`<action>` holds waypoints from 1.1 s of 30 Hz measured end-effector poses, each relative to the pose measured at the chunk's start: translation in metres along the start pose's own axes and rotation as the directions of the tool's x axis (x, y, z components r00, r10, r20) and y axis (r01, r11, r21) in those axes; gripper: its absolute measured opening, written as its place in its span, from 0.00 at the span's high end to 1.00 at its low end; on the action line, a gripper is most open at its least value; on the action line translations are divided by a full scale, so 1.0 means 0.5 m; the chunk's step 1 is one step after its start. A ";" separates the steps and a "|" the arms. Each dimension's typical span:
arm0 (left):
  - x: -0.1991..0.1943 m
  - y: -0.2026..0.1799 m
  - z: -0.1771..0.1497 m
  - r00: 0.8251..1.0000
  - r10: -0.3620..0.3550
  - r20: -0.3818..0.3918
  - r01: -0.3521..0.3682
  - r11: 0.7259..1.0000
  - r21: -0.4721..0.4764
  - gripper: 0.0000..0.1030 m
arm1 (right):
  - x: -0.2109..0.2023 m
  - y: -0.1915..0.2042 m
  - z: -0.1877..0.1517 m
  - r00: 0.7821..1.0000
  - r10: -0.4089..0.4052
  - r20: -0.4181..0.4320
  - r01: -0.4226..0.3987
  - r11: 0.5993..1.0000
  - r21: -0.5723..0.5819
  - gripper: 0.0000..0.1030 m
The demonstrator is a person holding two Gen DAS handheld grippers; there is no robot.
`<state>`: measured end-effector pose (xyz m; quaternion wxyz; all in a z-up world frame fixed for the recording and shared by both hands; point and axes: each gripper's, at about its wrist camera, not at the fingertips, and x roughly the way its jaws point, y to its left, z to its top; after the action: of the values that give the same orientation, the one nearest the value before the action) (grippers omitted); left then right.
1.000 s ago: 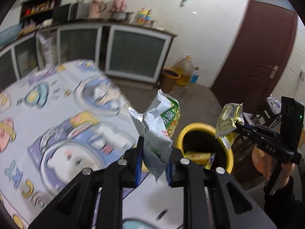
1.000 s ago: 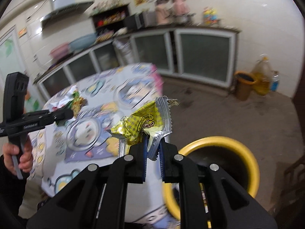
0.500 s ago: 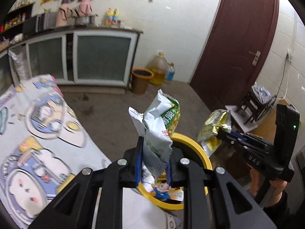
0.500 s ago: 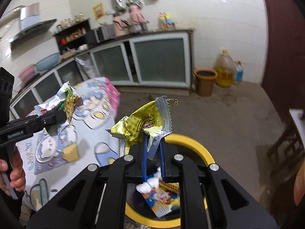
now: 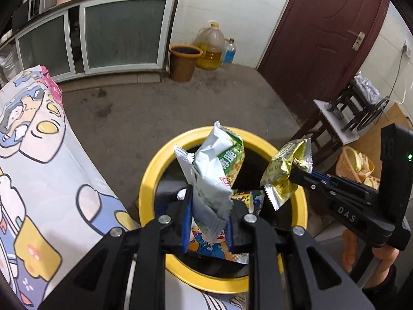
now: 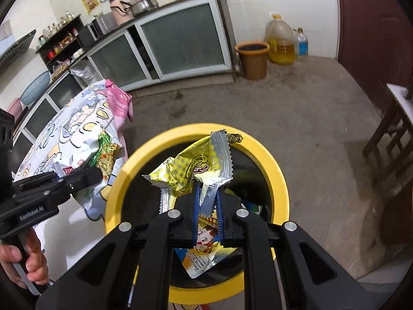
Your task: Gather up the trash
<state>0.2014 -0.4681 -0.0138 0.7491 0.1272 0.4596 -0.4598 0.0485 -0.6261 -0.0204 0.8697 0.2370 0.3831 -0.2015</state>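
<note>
My left gripper (image 5: 207,217) is shut on a crumpled white-and-green snack wrapper (image 5: 215,173) and holds it over the mouth of the yellow-rimmed bin (image 5: 152,173). My right gripper (image 6: 207,206) is shut on a yellow foil wrapper (image 6: 193,168), also above the bin (image 6: 278,175). Each gripper shows in the other's view: the right one with its yellow wrapper (image 5: 286,173) at the bin's right rim, the left one with its white-green wrapper (image 6: 90,160) at the bin's left rim. Several colourful wrappers (image 6: 206,250) lie inside the bin.
A table with a cartoon-print cloth (image 5: 33,180) stands just left of the bin. Beyond are glass-fronted cabinets (image 5: 121,31), an orange bucket (image 5: 184,62), oil bottles (image 5: 210,46) and a dark red door (image 5: 327,38). A wooden stool (image 5: 333,118) and an orange basket (image 5: 357,162) stand at right.
Both grippers have swung away from the table and come down over the yellow bin, each still clamping its wrapper. The bin's inside with its wrappers now shows.
</note>
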 end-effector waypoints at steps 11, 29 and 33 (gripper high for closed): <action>0.050 0.006 -0.015 0.999 0.010 -0.052 -0.013 0.999 -0.047 0.53 | 0.054 0.009 -0.003 0.997 -0.018 -0.075 0.020 1.000 0.019 0.82; -0.116 0.101 -0.056 0.990 0.042 0.134 -0.012 0.976 -0.217 0.08 | -0.026 0.013 -0.002 0.996 -0.083 0.038 0.080 0.994 0.069 0.22; -0.182 0.143 -0.093 0.978 0.064 0.200 -0.002 0.955 -0.297 0.08 | -0.060 0.038 -0.018 0.982 -0.142 0.124 0.134 0.989 0.066 0.08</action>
<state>0.2182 -0.3484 0.0175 0.8110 -0.0270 0.4405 -0.3841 0.0349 -0.6006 0.0020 0.8693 0.2211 0.3361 -0.2870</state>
